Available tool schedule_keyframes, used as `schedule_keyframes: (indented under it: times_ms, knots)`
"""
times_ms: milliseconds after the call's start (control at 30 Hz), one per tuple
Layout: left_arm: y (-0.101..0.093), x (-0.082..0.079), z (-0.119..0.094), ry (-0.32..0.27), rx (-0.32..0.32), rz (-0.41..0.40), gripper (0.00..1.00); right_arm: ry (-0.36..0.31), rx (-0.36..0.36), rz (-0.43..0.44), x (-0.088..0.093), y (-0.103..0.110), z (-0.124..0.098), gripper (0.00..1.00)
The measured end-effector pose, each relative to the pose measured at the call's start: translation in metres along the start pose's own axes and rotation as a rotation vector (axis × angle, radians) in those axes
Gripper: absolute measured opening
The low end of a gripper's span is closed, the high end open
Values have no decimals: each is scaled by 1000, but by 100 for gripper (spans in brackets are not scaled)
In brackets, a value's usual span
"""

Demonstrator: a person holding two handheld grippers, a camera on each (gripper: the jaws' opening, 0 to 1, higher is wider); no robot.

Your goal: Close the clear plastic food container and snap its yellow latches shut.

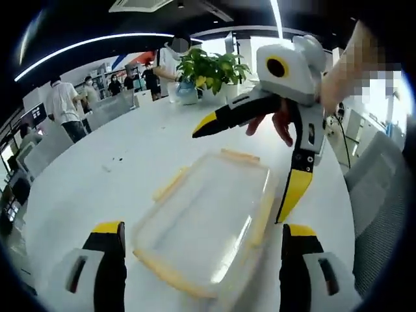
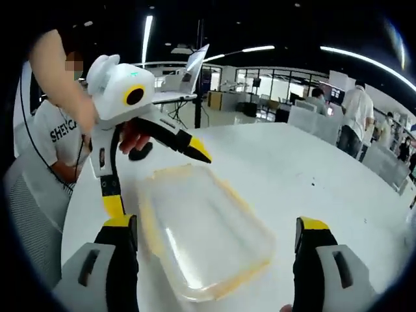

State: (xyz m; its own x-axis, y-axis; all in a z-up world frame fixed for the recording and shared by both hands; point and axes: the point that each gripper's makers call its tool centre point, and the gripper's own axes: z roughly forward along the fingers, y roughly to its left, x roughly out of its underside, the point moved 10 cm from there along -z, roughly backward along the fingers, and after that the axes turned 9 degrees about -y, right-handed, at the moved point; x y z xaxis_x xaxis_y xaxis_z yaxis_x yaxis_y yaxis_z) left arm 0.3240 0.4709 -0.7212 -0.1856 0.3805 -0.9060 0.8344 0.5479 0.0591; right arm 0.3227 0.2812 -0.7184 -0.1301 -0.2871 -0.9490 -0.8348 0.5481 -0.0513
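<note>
Container (image 1: 208,224) of clear plastic sits on the white surface (image 1: 97,162), its lid seemingly laid on top and its yellow latches (image 1: 170,184) showing along the edges; whether any latch is snapped home cannot be told from these views. It lies between the two claws — in the left gripper view the left claw (image 1: 201,242) straddles the near end with its jaws spread wide and nothing held, and in the right gripper view the right claw (image 2: 218,239) does the same from the opposite end, also released and empty. Each claw also appears in the other's view, raised above the far end of the box with its yellow-tipped jaws parted.

The likely trouble is a lid not seated square: pressing a latch then would tip the lid or pop the opposite edge up. The box is light and the surface smooth, so a push from one side alone could slide it away — the other claw should brace it. A jaw tip landing on the clear lid instead of the yellow tab might flex the plastic without any latch catching.
</note>
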Motion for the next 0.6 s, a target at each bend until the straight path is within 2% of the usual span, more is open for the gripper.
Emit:
schedule_keyframes:
  times_ms: [33, 133, 367, 600]
  knots:
    - [1, 0, -1, -16, -9, -21, 99, -8, 2, 12, 0, 0, 0, 100]
    - [3, 3, -3, -14, -24, -27, 99, -16, 18, 17, 0, 0, -2, 100]
    - [3, 3, -7, -74, -61, -70, 99, -48, 55, 41, 0, -2, -6, 100]
    - [0, 10, -12, -74, -79, -104, 99, -64, 86, 85, 4, -1, -10, 100]
